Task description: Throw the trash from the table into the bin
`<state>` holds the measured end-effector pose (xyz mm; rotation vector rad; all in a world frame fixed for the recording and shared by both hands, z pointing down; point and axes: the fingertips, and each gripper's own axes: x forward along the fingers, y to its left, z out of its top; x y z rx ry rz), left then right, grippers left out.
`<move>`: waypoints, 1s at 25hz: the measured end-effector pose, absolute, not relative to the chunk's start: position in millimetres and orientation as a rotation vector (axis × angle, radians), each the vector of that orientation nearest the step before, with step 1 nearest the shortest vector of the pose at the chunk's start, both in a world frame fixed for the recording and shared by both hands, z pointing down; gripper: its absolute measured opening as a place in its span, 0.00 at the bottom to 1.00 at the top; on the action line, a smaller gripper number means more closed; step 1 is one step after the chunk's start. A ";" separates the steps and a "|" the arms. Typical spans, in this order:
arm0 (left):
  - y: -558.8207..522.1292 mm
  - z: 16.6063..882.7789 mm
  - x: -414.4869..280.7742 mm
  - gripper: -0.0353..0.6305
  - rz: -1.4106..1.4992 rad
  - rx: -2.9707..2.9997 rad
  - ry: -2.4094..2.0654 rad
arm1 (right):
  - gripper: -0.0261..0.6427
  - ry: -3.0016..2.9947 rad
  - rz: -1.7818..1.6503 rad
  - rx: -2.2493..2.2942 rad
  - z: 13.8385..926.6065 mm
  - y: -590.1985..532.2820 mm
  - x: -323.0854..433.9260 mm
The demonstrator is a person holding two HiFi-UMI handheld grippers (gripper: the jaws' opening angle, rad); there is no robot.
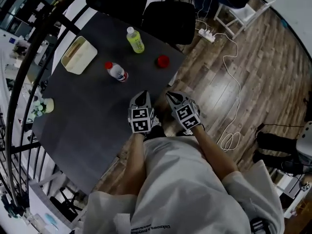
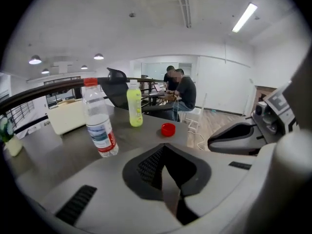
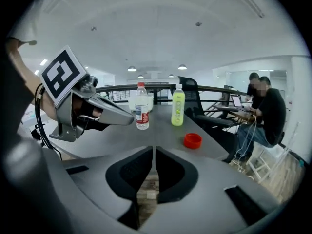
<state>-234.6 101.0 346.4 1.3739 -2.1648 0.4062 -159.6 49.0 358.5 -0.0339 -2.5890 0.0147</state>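
Left gripper view first: shows the left gripper [image 2: 165, 151] with the pads pressed together and nothing pinched. Right gripper view next: shows the right gripper [image 3: 154, 152] with the pads a narrow slit apart, only floor seen through the slit, nothing held.

Seen from the head view, both side by side over the near edge of the table [image 1: 87, 126], close to each other and well apart from every piece of trash.

Further out, on the table:
- clear bottle [image 1: 117, 72] with red cap and label, upright, about the middle of the far half;
- yellow-green bottle [image 1: 135, 40], upright, near the far edge by the black chair [image 1: 168, 21];
- red lid [image 1: 163, 61], lying flat, close to the right corner.

Also a cream box [image 1: 78, 55] toward the far left corner and a small pot [image 1: 47, 105] at the left edge; hard to tell if trash or not. No bin visible in any view.

As a judgement: seems at the very start, or between two picks. Nothing carried now, three pieces left to grasp and to bring to a bin somewhere out of sight.
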 end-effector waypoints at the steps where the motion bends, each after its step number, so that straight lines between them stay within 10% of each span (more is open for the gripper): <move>1: 108.5 345.0 -245.1 0.09 0.404 1.361 -2.178 | 0.10 -2.590 0.015 -0.055 359.8 56.9 -170.9; 10: 175.1 309.3 -347.9 0.09 0.300 1.241 -2.372 | 0.13 -2.637 0.099 -0.145 353.6 98.4 -278.9; 25: 218.8 314.1 -405.6 0.09 0.169 1.235 -2.357 | 0.64 -2.601 -0.037 -0.289 351.4 132.0 -415.8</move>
